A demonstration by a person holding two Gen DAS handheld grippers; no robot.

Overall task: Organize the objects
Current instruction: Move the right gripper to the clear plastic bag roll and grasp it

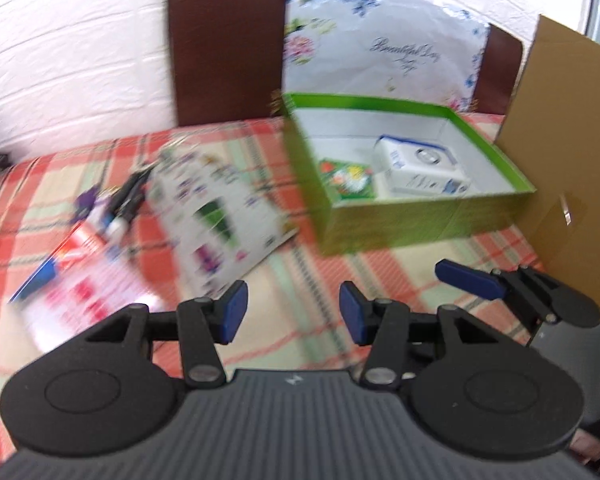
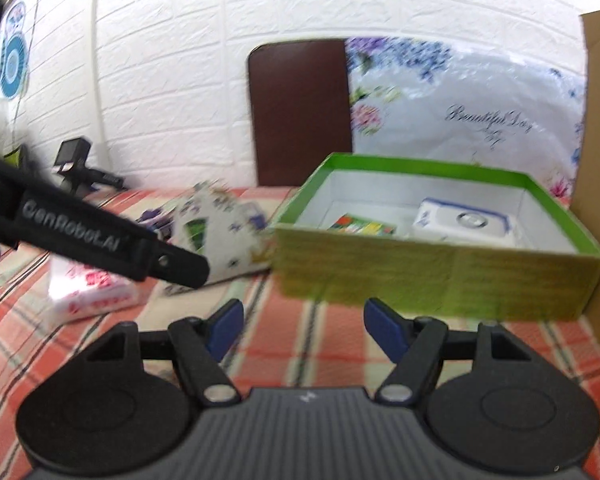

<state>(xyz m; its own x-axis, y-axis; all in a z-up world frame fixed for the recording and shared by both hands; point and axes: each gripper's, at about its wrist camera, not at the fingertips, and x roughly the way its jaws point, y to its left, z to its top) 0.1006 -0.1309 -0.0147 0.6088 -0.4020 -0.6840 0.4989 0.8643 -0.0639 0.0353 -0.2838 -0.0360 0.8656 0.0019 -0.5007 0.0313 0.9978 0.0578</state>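
Bare plaid tablecloth just ahead of both claws, running up to the front wall of the green box. Left gripper released, blue pads apart, nothing between them, hovering above the cloth. Right gripper likewise spread wide and empty, close before the box's front wall. Hemmed in on the right by an upright cardboard sheet touching or just beside the box; at the back by a brown chair back and a floral plastic bag. Open-topped, white-lined inside, holding a white packet with blue print and, beside it on the left, a small colourful flat pack. Left of the box, loose on the cloth: a printed white sheet, tilted, then markers and a red-and-white packet, all blurred.
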